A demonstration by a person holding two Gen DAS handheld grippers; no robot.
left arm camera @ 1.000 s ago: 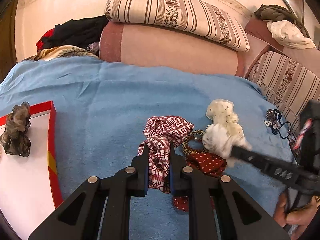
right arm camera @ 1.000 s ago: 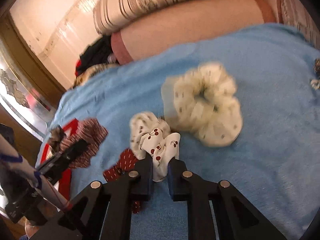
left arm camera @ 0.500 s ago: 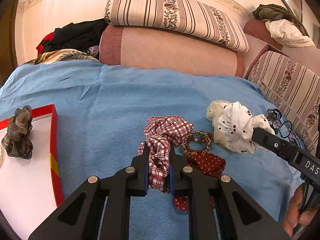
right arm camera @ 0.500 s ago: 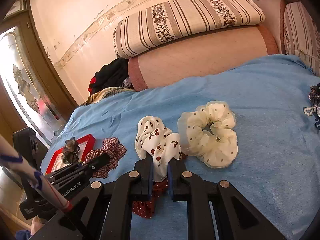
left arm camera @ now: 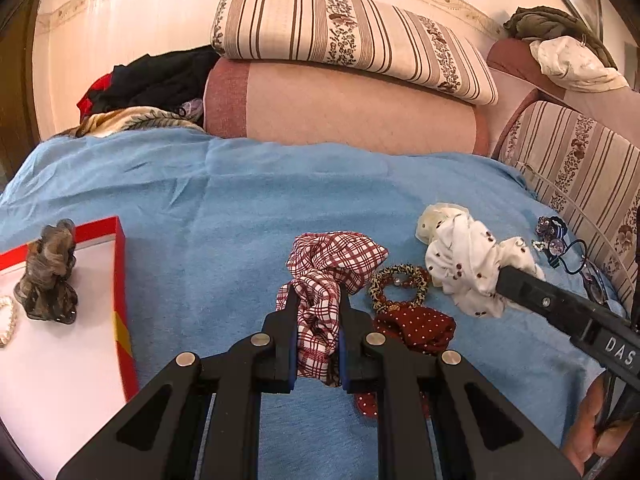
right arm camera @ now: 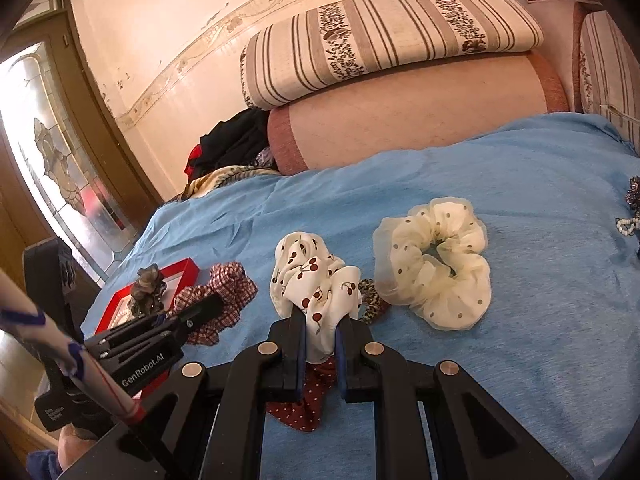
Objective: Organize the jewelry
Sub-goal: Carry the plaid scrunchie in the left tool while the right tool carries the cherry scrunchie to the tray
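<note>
My left gripper (left arm camera: 318,300) is shut on a red plaid scrunchie (left arm camera: 332,264) and holds it above the blue bedspread. My right gripper (right arm camera: 320,318) is shut on a white cherry-print scrunchie (right arm camera: 312,276), which also shows in the left wrist view (left arm camera: 468,268). A cream dotted scrunchie (right arm camera: 436,268), a leopard-print scrunchie (left arm camera: 400,284) and a dark red dotted scrunchie (left arm camera: 416,328) lie on the bedspread. A red-rimmed white tray (left arm camera: 120,280) at the left holds a grey-brown scrunchie (left arm camera: 50,272) and a pearl string (left arm camera: 8,320).
Small hair ties and beaded pieces (left arm camera: 556,240) lie at the right by a striped cushion (left arm camera: 580,172). A pink bolster (left arm camera: 340,108) and striped pillow (left arm camera: 344,36) line the back. Clothes (left arm camera: 152,80) are piled at the back left.
The right gripper has lifted the cherry-print scrunchie up and off the cream one, and has drawn back. The left gripper has kept hold of the plaid scrunchie and has barely moved.
</note>
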